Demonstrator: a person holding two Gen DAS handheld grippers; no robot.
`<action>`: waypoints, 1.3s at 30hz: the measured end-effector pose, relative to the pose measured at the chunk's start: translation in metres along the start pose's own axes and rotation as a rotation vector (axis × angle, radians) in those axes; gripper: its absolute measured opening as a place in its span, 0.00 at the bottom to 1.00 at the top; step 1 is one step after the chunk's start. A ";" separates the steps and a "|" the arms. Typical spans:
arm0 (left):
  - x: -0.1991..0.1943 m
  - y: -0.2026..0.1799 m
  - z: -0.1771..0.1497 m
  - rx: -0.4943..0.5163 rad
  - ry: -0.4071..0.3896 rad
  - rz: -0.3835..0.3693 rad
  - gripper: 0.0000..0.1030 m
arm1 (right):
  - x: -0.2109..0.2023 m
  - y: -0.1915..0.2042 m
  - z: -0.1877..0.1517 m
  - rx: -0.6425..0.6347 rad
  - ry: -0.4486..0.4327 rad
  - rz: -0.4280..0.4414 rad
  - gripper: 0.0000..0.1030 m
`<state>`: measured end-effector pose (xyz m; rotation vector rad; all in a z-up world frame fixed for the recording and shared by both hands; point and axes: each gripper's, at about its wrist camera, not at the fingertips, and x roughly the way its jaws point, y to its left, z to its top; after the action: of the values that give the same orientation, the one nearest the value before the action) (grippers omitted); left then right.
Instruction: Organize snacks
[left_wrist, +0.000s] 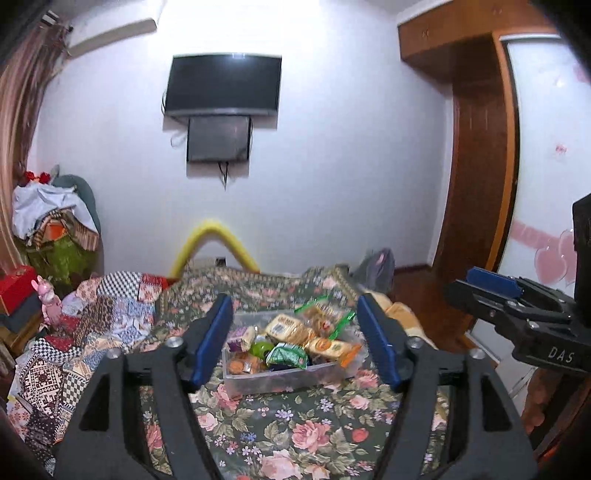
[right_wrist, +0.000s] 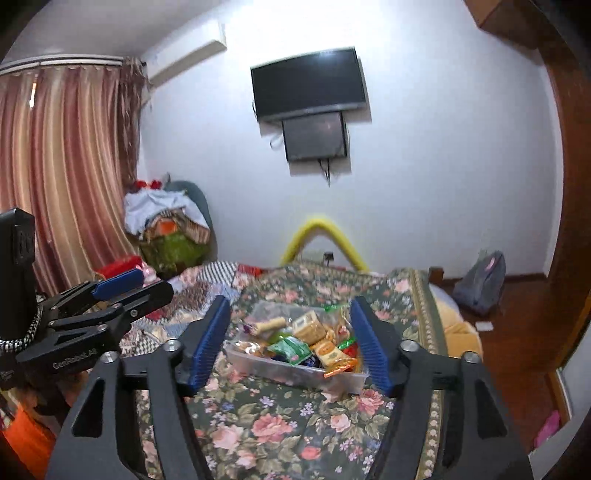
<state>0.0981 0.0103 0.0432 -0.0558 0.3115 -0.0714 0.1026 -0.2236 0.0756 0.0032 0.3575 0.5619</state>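
The snacks sit heaped in a clear tub on the floral bedspread, roughly mid-bed (a green packet and pale biscuit packs lie on top). The left gripper hangs above the bedspread short of the tub, jaws wide with nothing between them. The right gripper hangs alongside it, jaws just as wide and empty. A patchwork quilt lies to the left. Beyond, a TV hangs on the white wall.
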 end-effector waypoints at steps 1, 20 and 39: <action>-0.010 -0.001 0.001 -0.002 -0.017 0.000 0.76 | -0.007 0.004 0.000 -0.005 -0.013 -0.003 0.75; -0.063 -0.012 -0.018 0.038 -0.077 0.035 0.94 | -0.032 0.022 -0.018 -0.013 -0.069 -0.069 1.00; -0.051 -0.008 -0.027 0.014 -0.048 0.029 0.96 | -0.037 0.024 -0.029 -0.016 -0.050 -0.063 1.00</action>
<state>0.0406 0.0052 0.0335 -0.0387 0.2639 -0.0432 0.0513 -0.2247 0.0626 -0.0092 0.3036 0.5014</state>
